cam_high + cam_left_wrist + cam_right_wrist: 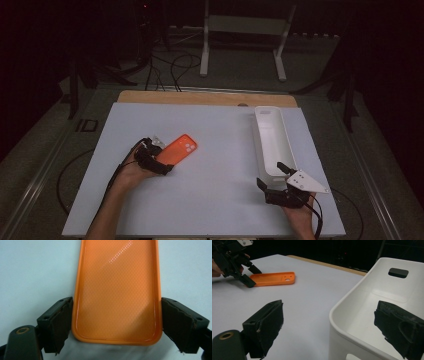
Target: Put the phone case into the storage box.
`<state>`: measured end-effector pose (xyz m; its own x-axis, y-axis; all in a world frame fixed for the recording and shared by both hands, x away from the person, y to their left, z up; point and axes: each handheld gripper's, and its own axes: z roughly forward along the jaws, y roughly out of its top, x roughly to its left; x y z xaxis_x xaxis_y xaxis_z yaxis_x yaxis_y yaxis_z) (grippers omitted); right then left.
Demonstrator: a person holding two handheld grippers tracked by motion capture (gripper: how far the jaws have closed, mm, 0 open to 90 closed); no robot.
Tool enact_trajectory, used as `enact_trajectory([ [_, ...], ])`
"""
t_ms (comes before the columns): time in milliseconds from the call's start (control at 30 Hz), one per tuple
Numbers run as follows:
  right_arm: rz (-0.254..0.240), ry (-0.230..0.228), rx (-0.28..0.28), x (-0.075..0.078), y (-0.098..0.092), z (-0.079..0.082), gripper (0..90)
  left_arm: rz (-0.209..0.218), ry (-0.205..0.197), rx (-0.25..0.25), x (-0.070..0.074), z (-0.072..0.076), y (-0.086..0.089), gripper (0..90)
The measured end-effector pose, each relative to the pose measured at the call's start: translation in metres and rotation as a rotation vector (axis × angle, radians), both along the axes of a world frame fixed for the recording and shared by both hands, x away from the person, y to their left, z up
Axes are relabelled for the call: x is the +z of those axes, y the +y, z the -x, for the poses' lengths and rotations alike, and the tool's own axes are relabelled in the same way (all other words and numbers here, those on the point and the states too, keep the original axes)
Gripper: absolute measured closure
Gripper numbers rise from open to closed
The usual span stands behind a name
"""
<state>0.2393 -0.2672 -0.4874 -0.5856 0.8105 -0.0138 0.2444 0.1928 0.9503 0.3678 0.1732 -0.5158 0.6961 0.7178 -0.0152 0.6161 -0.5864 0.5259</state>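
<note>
We're gripping the orange phone case (117, 290) near the tabletop's left edge: left gripper (117, 322) jaws bracket it, barely touching; squeeze next. Right gripper (332, 327) gapes at the white bin (372, 302).

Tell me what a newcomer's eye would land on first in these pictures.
The bright orange phone case stands out, lying on the pale table left of centre, its near end between the jaws of the left gripper, which stand at its two long edges. Next comes the long white bin at the table's right, with the right gripper open at its near end.
</note>
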Motion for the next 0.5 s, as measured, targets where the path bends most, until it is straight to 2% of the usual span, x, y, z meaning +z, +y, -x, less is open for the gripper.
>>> enact_trajectory([
  [500,0.001,0.000,-0.008,0.0003,-0.0009,0.0000,8.8,-0.004,-0.012,0.001,0.0009,0.0019,-0.0008,16.4],
])
